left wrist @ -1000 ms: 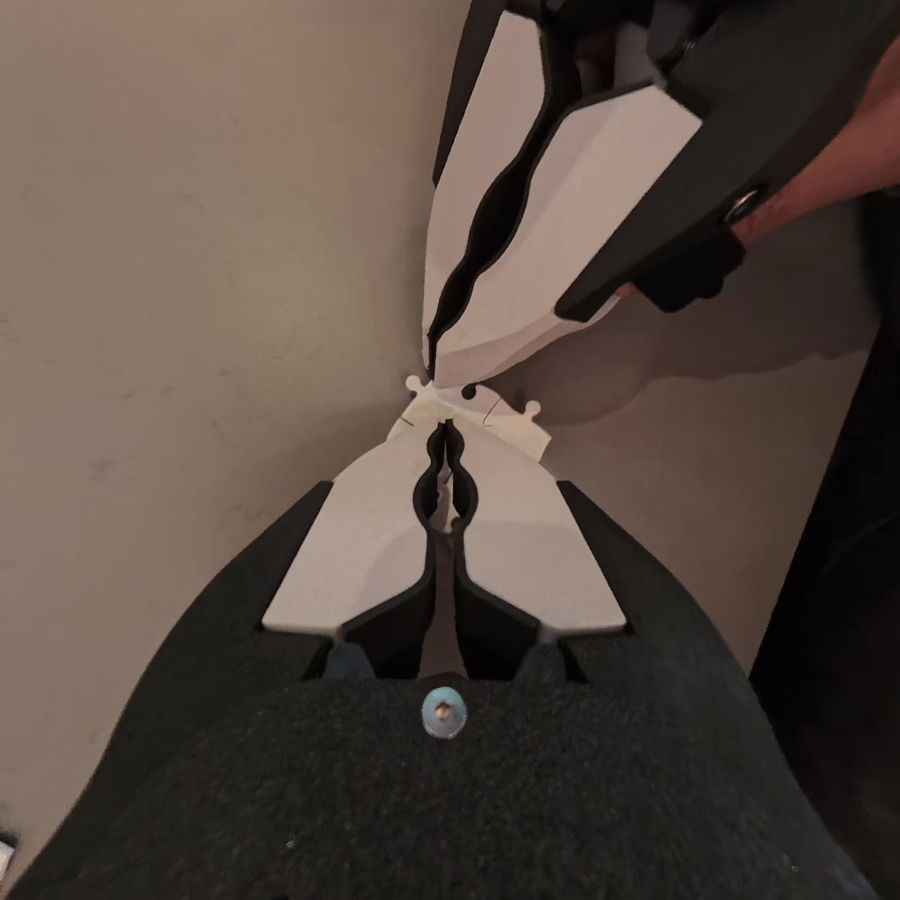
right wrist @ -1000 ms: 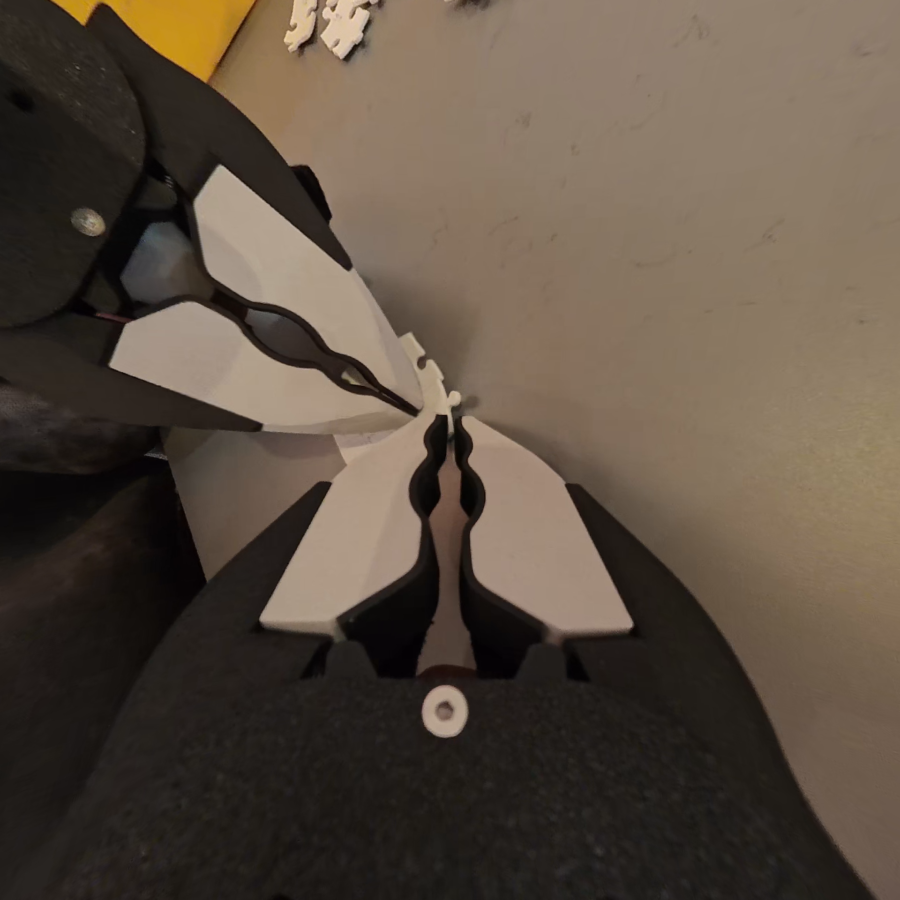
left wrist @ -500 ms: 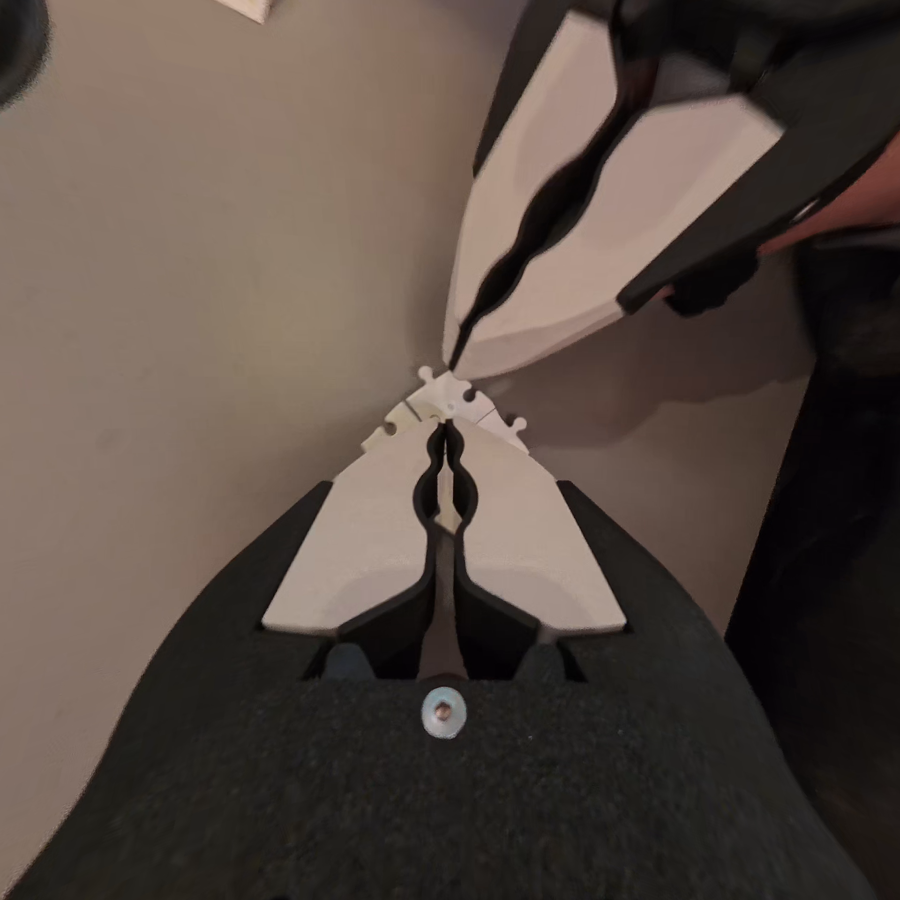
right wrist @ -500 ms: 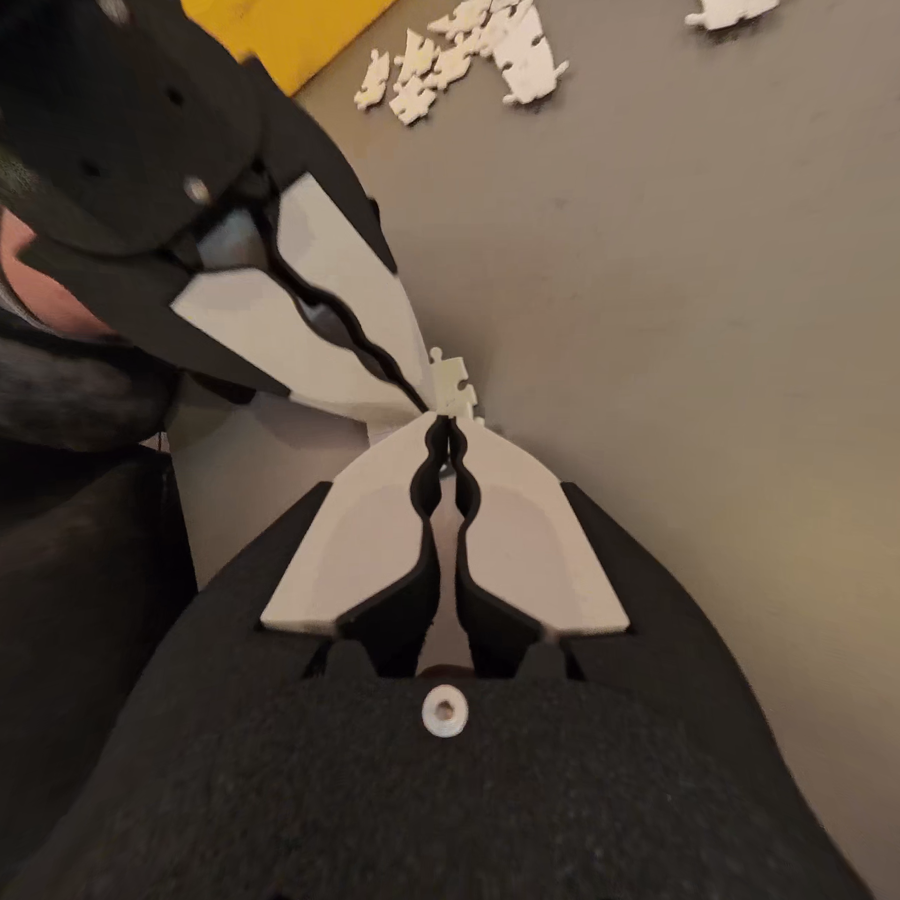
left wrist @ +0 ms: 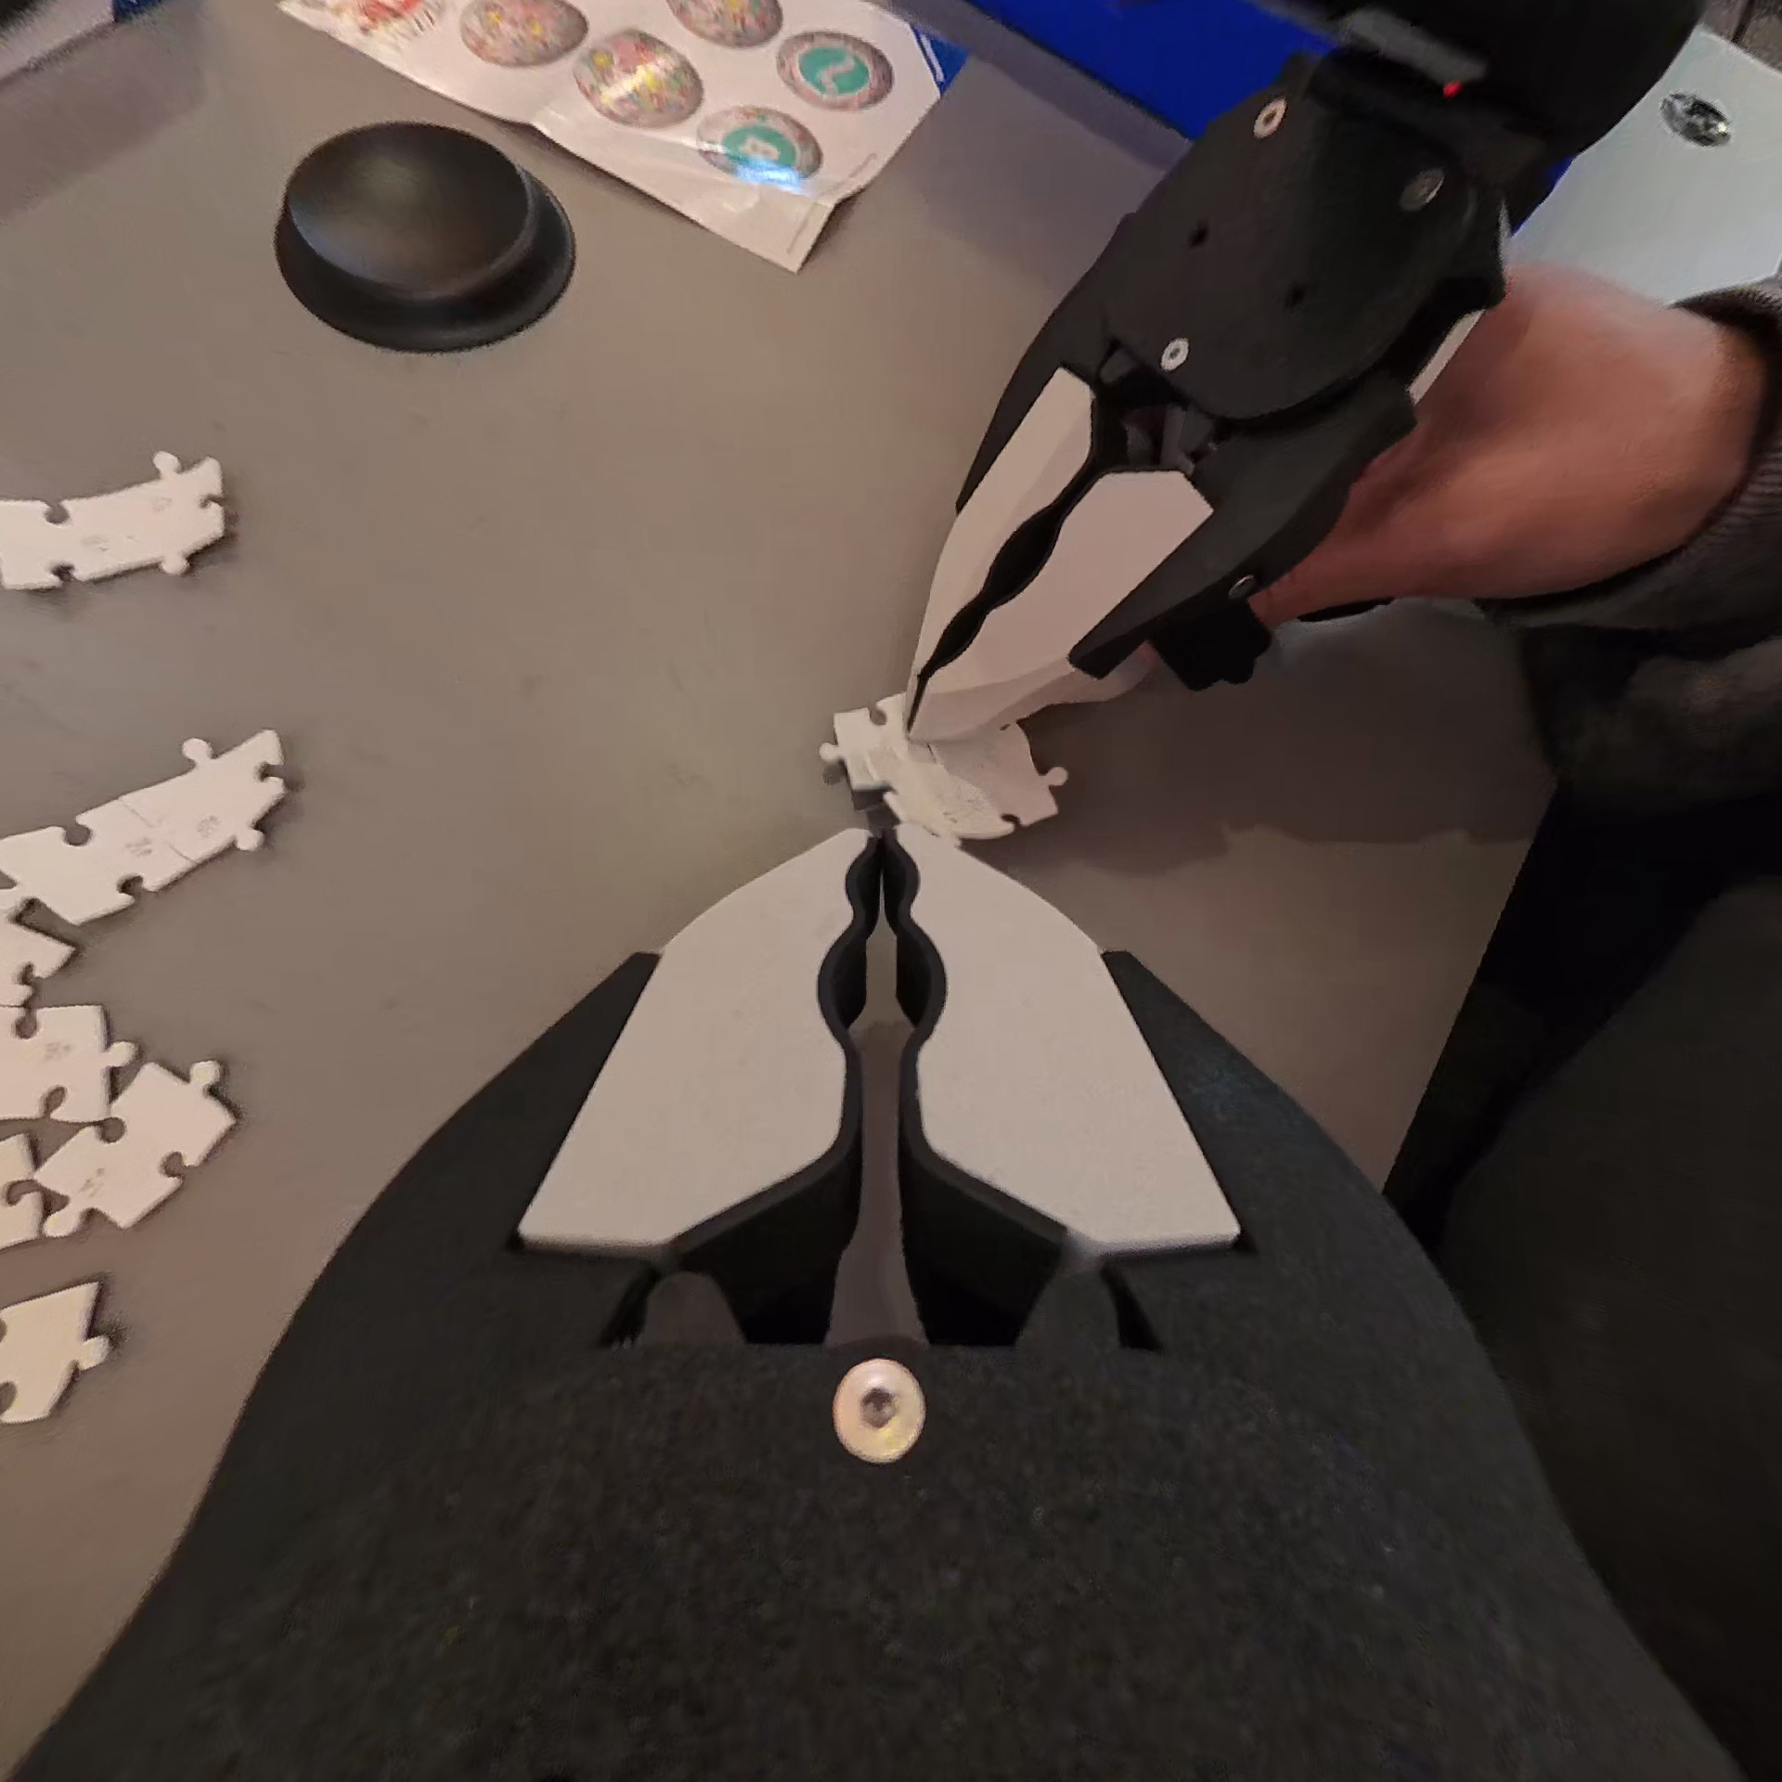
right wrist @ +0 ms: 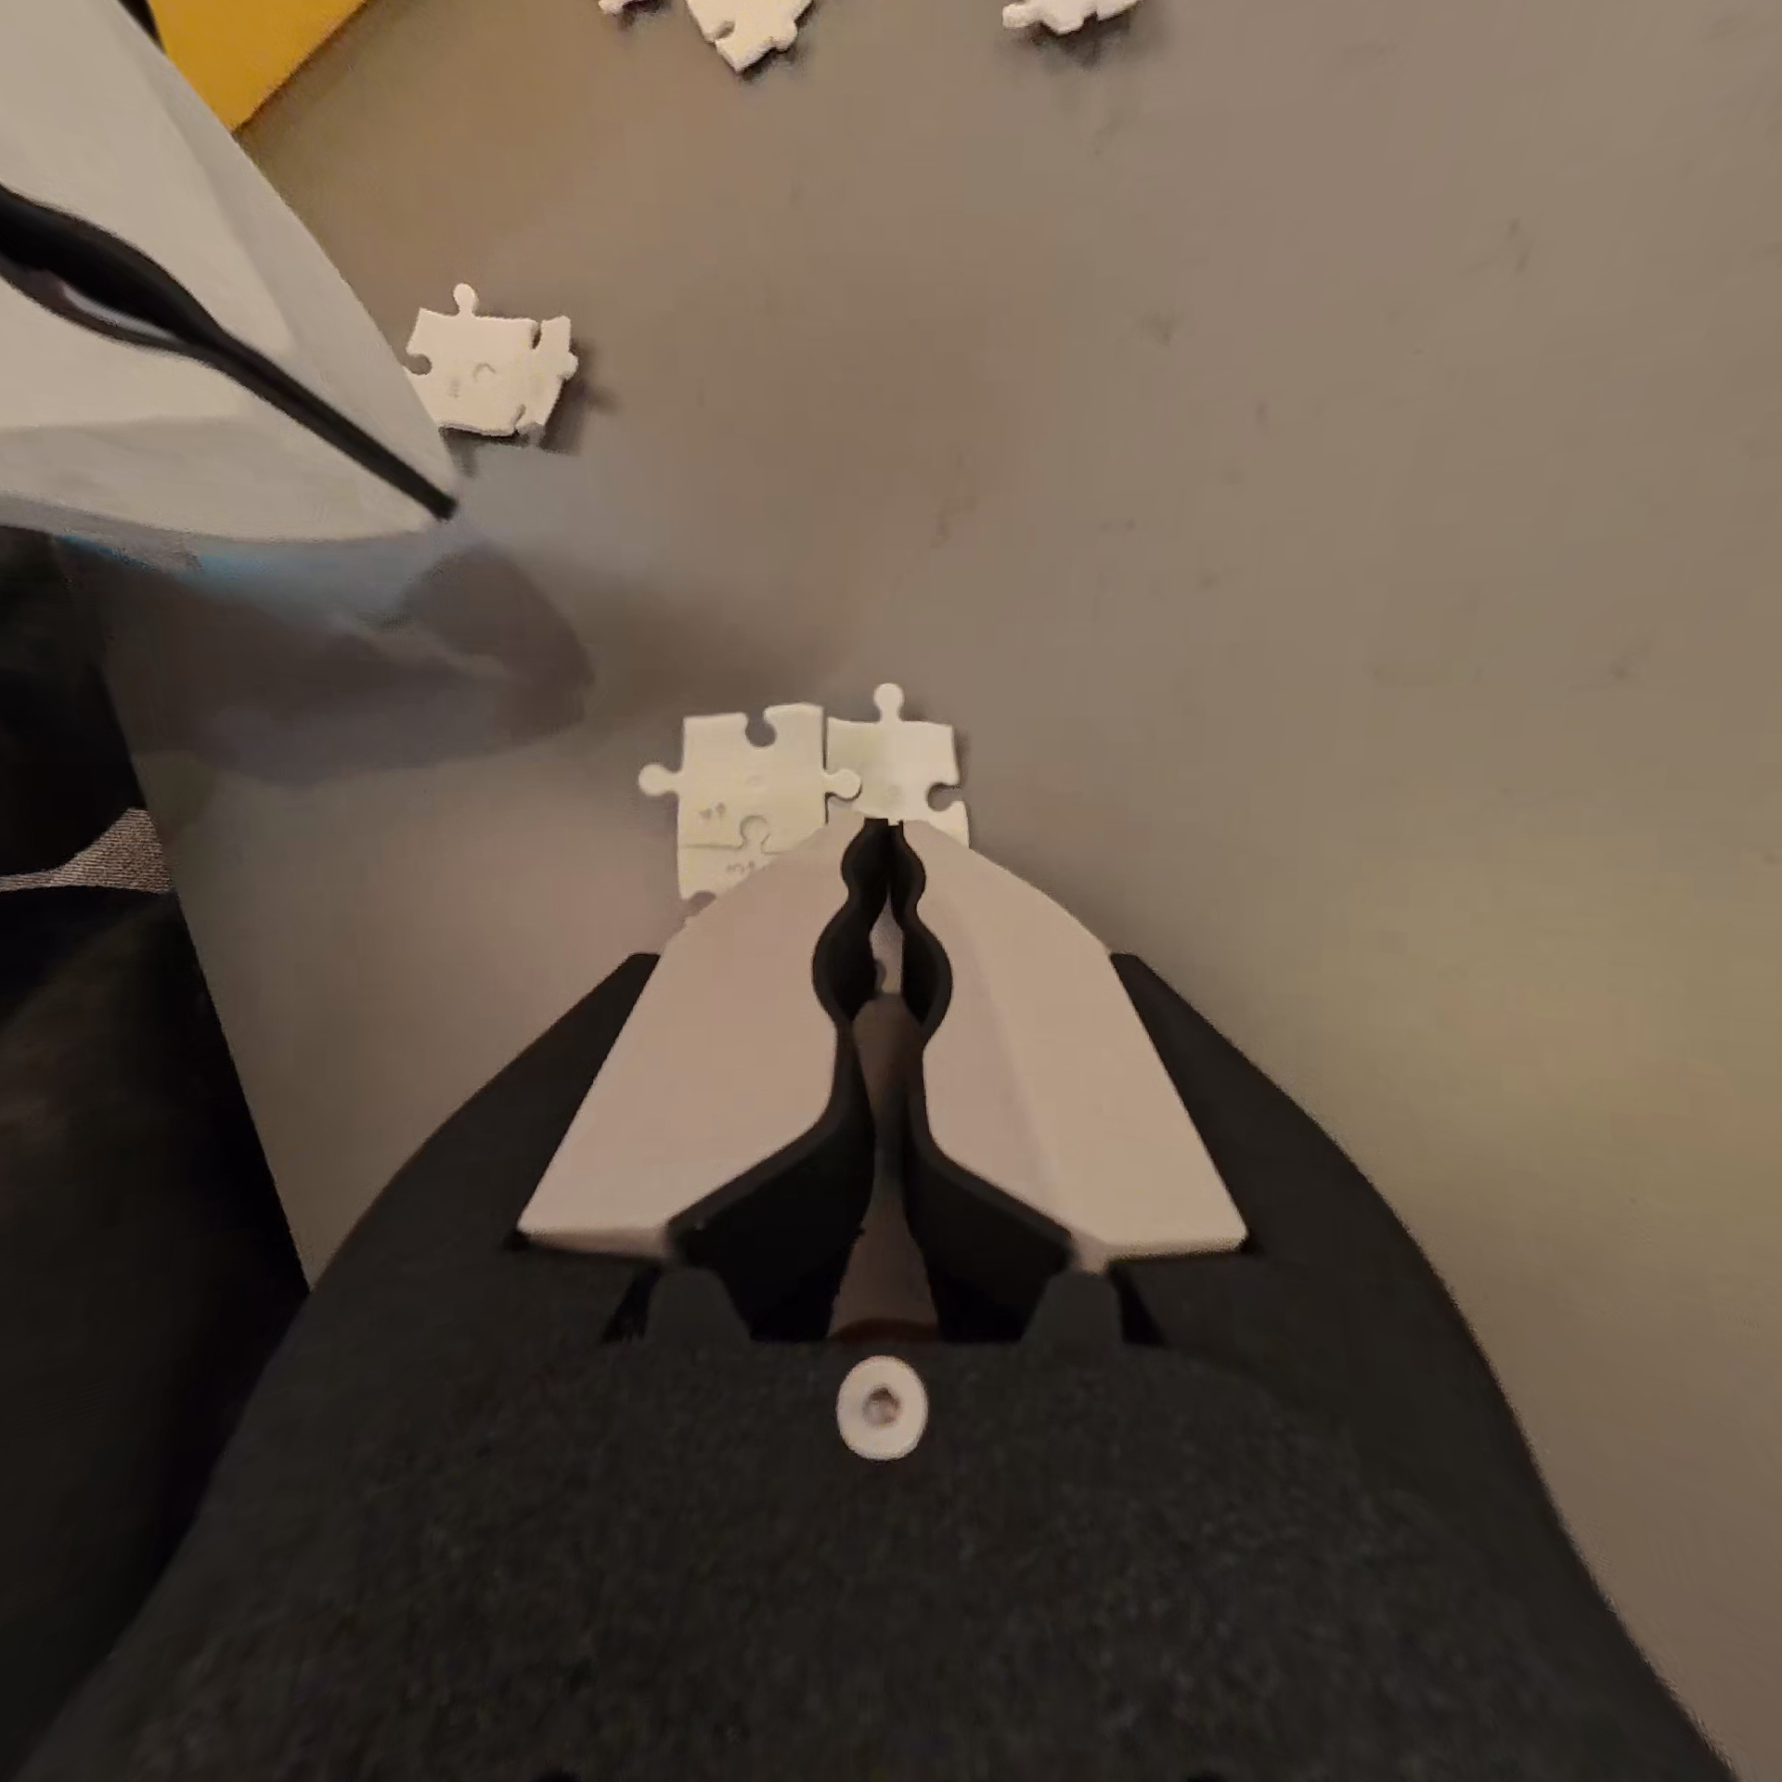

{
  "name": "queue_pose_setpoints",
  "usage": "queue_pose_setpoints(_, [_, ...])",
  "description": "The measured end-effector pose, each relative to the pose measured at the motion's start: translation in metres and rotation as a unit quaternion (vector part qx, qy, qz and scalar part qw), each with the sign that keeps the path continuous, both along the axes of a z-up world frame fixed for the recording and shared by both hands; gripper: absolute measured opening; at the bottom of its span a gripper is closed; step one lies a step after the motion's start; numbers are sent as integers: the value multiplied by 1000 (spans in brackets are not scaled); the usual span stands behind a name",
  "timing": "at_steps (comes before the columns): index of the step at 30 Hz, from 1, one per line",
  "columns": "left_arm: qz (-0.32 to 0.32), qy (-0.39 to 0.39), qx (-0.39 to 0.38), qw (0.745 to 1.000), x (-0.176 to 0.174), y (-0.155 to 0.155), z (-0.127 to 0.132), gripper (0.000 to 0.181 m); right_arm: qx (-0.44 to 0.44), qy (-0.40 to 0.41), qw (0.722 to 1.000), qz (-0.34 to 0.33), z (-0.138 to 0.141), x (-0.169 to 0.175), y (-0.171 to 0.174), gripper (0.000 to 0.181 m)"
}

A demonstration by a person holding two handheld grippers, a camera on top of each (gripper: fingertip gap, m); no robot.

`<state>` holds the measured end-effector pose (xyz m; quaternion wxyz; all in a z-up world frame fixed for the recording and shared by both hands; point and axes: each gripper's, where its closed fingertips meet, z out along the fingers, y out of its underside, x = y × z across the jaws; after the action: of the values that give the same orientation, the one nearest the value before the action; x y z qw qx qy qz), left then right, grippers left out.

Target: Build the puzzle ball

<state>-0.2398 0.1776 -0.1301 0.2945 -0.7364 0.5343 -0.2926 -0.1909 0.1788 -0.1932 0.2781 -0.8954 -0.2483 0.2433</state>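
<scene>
A small group of joined white puzzle pieces lies on the grey table. It also shows in the right wrist view, with one more piece fitted at its right. My right gripper is shut, its tips pinching the near edge of that piece; in the left wrist view it comes down on the group from the upper right. My left gripper is shut and empty, just short of the group. In the right wrist view it hangs at the upper left, apart from the pieces.
Loose white pieces and short joined strips lie at the left. A black round dish and a sheet with coloured discs sit at the back. A two-piece bit and a yellow sheet lie beyond. A hand holds the right gripper. The tips of one gripper are about 8 centimetres away from the tips of the other. My right tips are roughly 20 centimetres from the black round dish.
Both grippers held the joined pieces tip to tip. My left gripper has let go and pulled back. The pieces now lie flat on the table at the right gripper's tips.
</scene>
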Motion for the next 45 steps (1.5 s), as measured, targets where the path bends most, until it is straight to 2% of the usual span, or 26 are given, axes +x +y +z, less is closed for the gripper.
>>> queue_pose_setpoints(6, [-7, 18, -30, 999, 4, -5, -20, 0, -4, -25, 1000, 15, 2, 1, -1, 0])
queue_pose_setpoints(11, [-13, 37, -31, 999, 4, -8, -30, 0, 35, 8, 999, -9, 32, 13, 2, 0])
queue_pose_setpoints(16, [-18, 37, -32, 999, 11, -13, -32, 0, 36, -37, 999, -2, 19, 23, -10, 0])
queue_pose_setpoints(23, [-25, 47, -34, 998, 31, -21, -42, 3, 13, -3, 1000, 6, 7, 17, -23, 0])
queue_pose_setpoints(28, [-34, 75, -26, 996, 37, -23, -56, 3, 39, -7, 999, 21, 17, 17, -17, 0])
queue_pose_setpoints(32, [-33, 95, -14, 995, 36, -17, -61, 2, 70, -18, 995, 68, 22, 23, 8, 13])
queue_pose_setpoints(36, [-36, 100, -20, 994, 33, -20, -62, 2, 54, 16, 988, 143, 17, 13, 19, 13])
queue_pose_setpoints(38, [-33, 102, -19, 994, 30, -22, -62, 2, 45, 14, 983, 180, 14, 8, 12, 8])
queue_pose_setpoints(41, [-29, 95, -25, 995, 28, -25, -60, 2, 74, -7, 975, 211, 11, 1, 6, 7])
queue_pose_setpoints(45, [-31, 93, -28, 995, 29, -25, -59, 2, 76, -47, 975, 205, 0, 3, 12, 2])
